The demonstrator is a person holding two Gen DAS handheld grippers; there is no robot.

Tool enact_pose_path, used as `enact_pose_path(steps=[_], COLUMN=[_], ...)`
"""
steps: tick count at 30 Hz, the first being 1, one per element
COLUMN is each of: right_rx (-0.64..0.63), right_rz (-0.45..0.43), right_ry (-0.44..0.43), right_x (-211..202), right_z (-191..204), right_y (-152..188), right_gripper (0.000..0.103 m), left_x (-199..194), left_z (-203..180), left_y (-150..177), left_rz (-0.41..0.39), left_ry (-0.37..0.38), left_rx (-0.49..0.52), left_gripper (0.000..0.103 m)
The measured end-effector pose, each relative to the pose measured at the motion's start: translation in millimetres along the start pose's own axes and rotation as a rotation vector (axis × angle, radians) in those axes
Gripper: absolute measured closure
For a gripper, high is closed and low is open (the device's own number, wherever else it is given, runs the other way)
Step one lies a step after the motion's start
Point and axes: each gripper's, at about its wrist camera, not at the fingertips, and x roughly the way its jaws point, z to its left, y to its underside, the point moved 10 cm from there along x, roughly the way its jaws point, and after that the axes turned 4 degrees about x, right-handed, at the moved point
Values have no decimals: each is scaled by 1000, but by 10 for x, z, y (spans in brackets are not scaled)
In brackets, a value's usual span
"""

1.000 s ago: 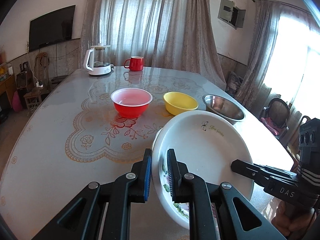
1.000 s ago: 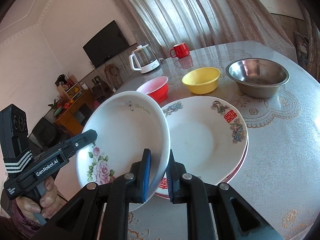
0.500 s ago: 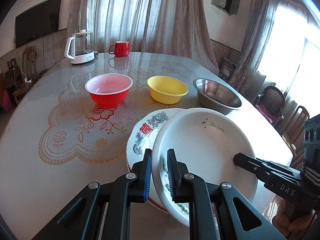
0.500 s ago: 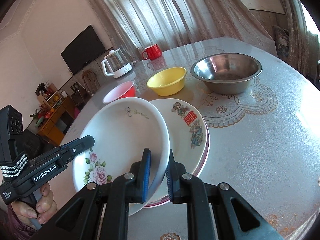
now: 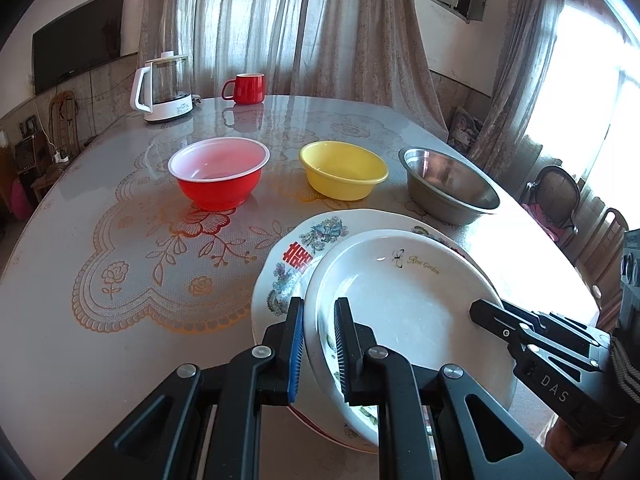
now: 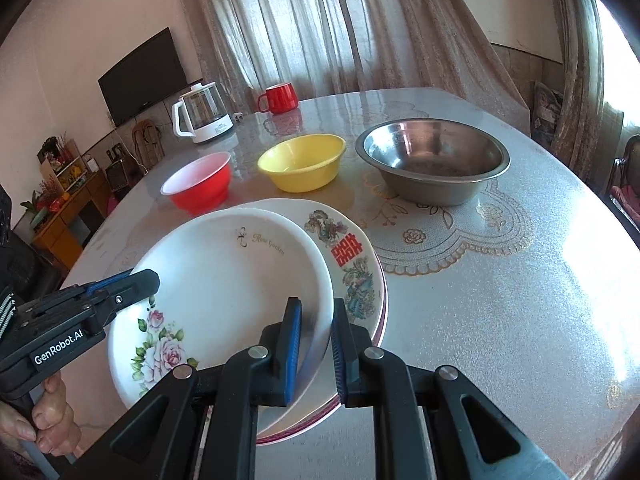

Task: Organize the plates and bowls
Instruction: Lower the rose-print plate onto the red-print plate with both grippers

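A white rose-printed plate [image 5: 404, 300] [image 6: 224, 280] is held by both grippers, just over a stack of plates whose top one bears a red double-happiness sign [image 5: 296, 258] [image 6: 352, 252]. My left gripper [image 5: 318, 344] is shut on its left rim. My right gripper [image 6: 314, 344] is shut on its right rim. Whether the held plate touches the stack I cannot tell. Behind the stack stand a red bowl [image 5: 218, 174] [image 6: 200, 184], a yellow bowl [image 5: 344, 170] [image 6: 304, 164] and a steel bowl [image 5: 450, 186] [image 6: 432, 160], in a row.
A glass kettle [image 5: 162, 88] [image 6: 202, 114] and a red mug [image 5: 246, 88] [image 6: 280, 98] stand at the far side of the round table [image 5: 80, 240] [image 6: 520, 280]. Chairs [image 5: 556, 196] stand beyond the table's right edge.
Both grippers have carried the rose plate down and over the stack of plates. It is lower and flatter than before.
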Motion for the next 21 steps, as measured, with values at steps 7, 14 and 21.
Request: enact_pose_path(steps=[7,14,21], right_rx=[-27,-19,-20], right_rz=[-11,-11,-8], right_ry=[26,25,31], right_x=[-11,-6,28], right_z=[-3,-12,4], right_y=[-14,-25,-31], right_gripper=[90,90,90], left_x=[12,43,66], left_z=[10,12,32], left_y=[-5,-18,-53], left_rz=[-3,3,6], left_ry=[-11,-13,-15], left_rx=[7,1,-1], left_gripper=[88,88,88])
